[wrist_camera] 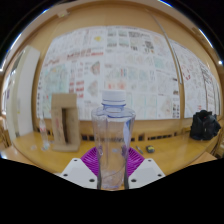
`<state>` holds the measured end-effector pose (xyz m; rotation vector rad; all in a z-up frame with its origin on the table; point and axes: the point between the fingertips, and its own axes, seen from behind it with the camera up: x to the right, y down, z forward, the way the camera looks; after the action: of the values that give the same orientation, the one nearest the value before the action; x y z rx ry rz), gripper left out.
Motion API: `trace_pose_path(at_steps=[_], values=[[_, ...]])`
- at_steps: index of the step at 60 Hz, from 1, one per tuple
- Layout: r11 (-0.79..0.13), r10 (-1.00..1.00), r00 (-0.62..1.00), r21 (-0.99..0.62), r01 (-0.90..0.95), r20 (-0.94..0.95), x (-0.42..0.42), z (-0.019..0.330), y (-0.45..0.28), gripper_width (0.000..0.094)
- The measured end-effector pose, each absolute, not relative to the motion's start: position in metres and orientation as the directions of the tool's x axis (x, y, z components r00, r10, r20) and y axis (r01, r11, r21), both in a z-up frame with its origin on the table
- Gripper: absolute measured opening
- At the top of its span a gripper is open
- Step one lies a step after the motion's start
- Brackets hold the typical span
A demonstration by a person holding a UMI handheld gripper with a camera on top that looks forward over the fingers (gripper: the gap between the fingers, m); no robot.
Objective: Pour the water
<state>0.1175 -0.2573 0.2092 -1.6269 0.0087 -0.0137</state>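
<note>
Tongs (112, 170) clamped on clear bottle (112, 140).
Bottle upright, both pads pressing its sides. Cardboard box (64, 122) beyond to one side; black bag (205, 125) at table (170, 150) far edge.

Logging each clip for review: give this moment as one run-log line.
phase: bottle held | gripper: shut on clear bottle | bottle: upright, capped | ahead: cardboard box on table | pour: not yet begun

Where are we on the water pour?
Done: the clear bottle stands upright between the tool's fingers, apparently gripped. In hand: holding it over the wooden table. Left: the pour itself; no tilt yet, and no receiving cup is visible.
</note>
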Motion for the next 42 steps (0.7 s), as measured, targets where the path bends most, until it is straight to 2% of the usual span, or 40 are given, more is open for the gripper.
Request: trace_pose_path(at_steps=[6,9,21,25,26,35,36,42], values=[[-0.171,-0.036,0.999,-0.985,0.033,0.04,0.141,0.149,-0.255,0.0294],[-0.2,-0.047,0.997,-0.979,0.046,0.056,0.153,0.118,-0.249,0.0295],[-0.298,-0.064,0.997,-0.954,0.009,0.029,0.171,0.052,-0.248,0.0296],[-0.314,-0.059,0.998,-0.949,0.004,0.024,0.171,0.039,-0.249,0.0302],[-0.291,-0.06,0.998,-0.957,-0.001,0.018,0.172,0.043,-0.246,0.0291],[-0.298,-0.061,0.998,-0.954,-0.008,0.011,0.172,0.04,-0.248,0.0326],[-0.299,-0.061,0.998,-0.954,-0.005,0.014,0.171,0.04,-0.248,0.0367],[-0.311,-0.067,0.998,-0.95,-0.002,0.02,0.172,0.039,-0.249,0.048]])
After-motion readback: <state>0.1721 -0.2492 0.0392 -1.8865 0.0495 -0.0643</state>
